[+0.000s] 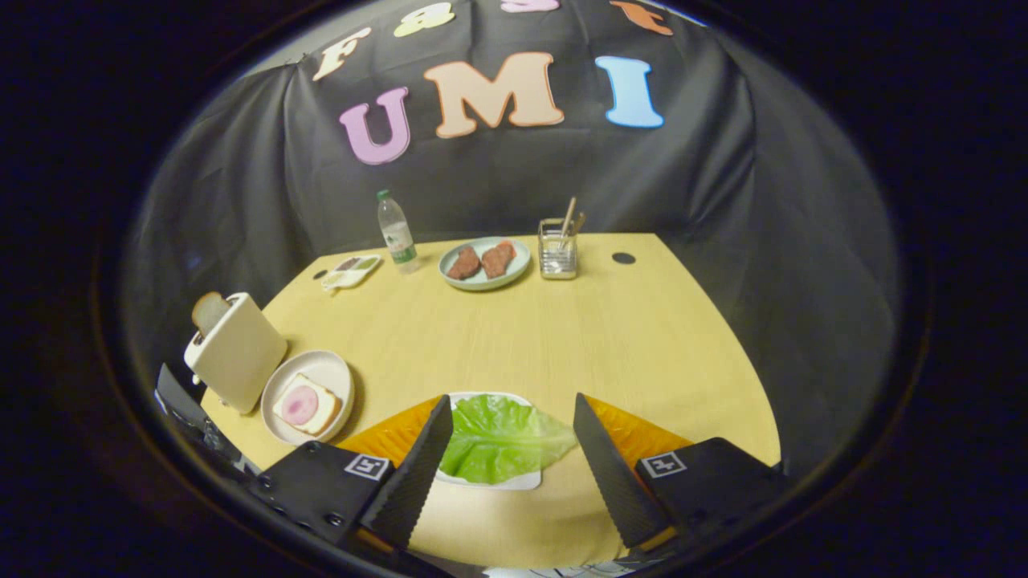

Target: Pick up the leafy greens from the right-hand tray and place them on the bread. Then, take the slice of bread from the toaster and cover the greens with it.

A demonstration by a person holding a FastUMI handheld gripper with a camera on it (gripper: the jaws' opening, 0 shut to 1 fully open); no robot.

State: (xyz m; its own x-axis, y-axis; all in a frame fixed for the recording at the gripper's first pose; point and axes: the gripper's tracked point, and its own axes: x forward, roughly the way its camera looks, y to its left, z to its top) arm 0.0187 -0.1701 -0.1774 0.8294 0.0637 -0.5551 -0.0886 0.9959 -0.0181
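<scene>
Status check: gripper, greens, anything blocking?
Gripper open, fingers either side of the leafy greens, not gripping. Greens flat on white tray. Bread slice up in toaster. Nothing in the way.

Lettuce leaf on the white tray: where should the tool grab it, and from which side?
Probably from above. The lettuce leaf lies flat on the white tray, between the open tool's fingers. Pinch across its raised, crinkled middle; the thin edges hug the tray.

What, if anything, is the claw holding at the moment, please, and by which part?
Nothing is held. The claw is open, its fingers either side of the lettuce leaf on its white tray, not pressing on it.
</scene>
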